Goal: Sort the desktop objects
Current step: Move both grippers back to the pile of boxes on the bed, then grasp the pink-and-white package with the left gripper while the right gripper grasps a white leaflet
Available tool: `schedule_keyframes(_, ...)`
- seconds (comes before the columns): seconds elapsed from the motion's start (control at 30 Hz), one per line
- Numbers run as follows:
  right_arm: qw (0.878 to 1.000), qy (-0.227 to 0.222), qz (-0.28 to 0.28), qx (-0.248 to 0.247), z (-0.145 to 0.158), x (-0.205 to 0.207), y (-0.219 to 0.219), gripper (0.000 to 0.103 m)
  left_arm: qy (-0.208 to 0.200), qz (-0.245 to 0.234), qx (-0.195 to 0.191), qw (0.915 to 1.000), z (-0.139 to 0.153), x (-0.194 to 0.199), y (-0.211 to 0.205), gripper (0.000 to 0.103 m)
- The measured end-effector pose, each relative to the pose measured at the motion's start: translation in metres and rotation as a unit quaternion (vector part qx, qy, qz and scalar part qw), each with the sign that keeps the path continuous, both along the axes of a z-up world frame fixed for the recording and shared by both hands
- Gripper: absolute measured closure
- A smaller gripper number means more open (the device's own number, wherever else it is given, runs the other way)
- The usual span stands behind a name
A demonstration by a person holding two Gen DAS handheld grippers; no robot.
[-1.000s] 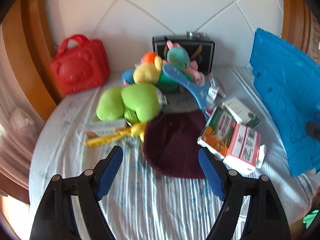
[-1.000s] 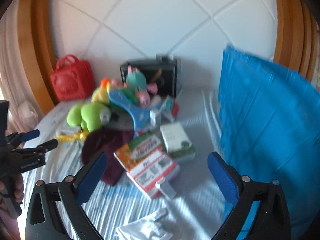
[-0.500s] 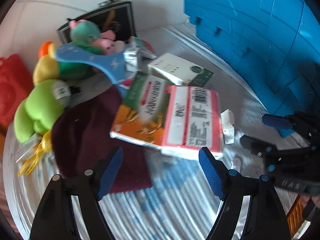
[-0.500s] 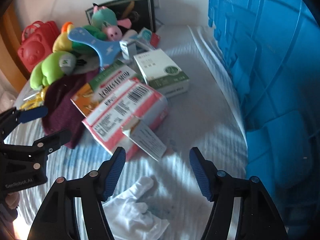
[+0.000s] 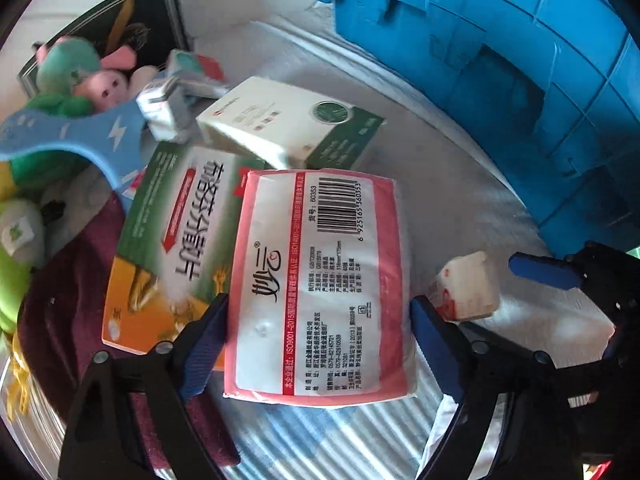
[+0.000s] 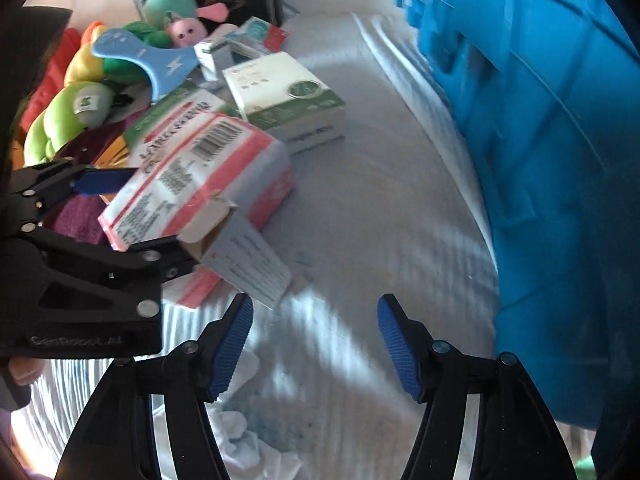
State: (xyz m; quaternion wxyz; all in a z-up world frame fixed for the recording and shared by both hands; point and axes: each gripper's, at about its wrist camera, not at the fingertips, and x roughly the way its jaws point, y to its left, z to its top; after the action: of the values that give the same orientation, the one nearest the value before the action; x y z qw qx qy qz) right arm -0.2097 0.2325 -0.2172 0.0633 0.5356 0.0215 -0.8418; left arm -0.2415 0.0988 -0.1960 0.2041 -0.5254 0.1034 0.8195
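1. Pink-and-white, the pack (image 5: 320, 288) lies flat on top of the pile, barcode up, overlapping the green-and-orange box (image 5: 168, 248) beneath it. It sits highest and nearest, so it looks like the natural first pick in the sorting.
2. The left gripper (image 5: 318, 332) straddles the pack's near end, one pad at each side edge. Its jaws have just been opening and stand spread; the pads lie right at the edges, yet I see no squeeze, so I judge the pack not yet gripped. The spread seems chosen to fit the pack's full width.
3. The right gripper (image 6: 316, 340) hangs over bare striped cloth (image 6: 360, 208) with nothing between its pads. Its jaws have just been closing to a middling gap, still released. A small open carton (image 6: 240, 256) leans against the pack just beyond its left finger, and crumpled white paper (image 6: 248, 440) lies under that finger; either may be its target, I cannot tell which.
4. Behind the pack a white-and-green box (image 5: 288, 128) rests against the pile, with plush toys (image 5: 80, 72) and a blue paddle (image 5: 84, 140) heaped further back.
5. A blue crate (image 6: 540, 160) stands along the right side, close by, probably the bin the items go into.
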Motion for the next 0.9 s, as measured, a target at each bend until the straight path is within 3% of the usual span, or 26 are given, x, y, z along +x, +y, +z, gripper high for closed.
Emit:
schedule_keyframes(0.23, 0.999, 0.005, 0.044, -0.007, 0.001, -0.006, -0.019, 0.038, 0.024, 0.058, -0.028, 0.9976, 0.004, 0.018, -0.055, 0.016)
schedule_keyframes(0.5, 0.993, -0.023, 0.112, 0.025, -0.015, -0.026, -0.054, 0.038, 0.028, 0.086, -0.039, 0.9951, 0.002, 0.022, -0.058, 0.015)
schedule_keyframes(0.63, 0.991, -0.027, 0.124, 0.03, -0.021, -0.031, -0.058, 0.034, 0.016, 0.097, -0.026, 0.9948, 0.001, 0.02, -0.062, 0.015)
schedule_keyframes(0.7, 0.991, -0.028, 0.126, 0.03, -0.021, -0.033, -0.06, 0.039, 0.02, 0.097, -0.028, 0.9947, 0.001, 0.021, -0.061, 0.015)
schedule_keyframes(0.73, 0.991, -0.026, 0.127, 0.029, -0.019, -0.033, -0.061, 0.057, 0.021, 0.097, -0.029, 0.9947, 0.001, 0.02, -0.063, 0.015)
schedule_keyframes(0.8, 0.991, -0.026, 0.128, 0.027, -0.015, -0.031, -0.064, 0.077, 0.022, 0.097, -0.029, 0.9946, 0.002, 0.02, -0.061, 0.016)
schedule_keyframes(0.9, 0.991, -0.028, 0.129, 0.012, -0.012, -0.025, -0.066, 0.077, 0.023, 0.102, -0.026, 0.9942, 0.006, 0.025, -0.059, 0.021)
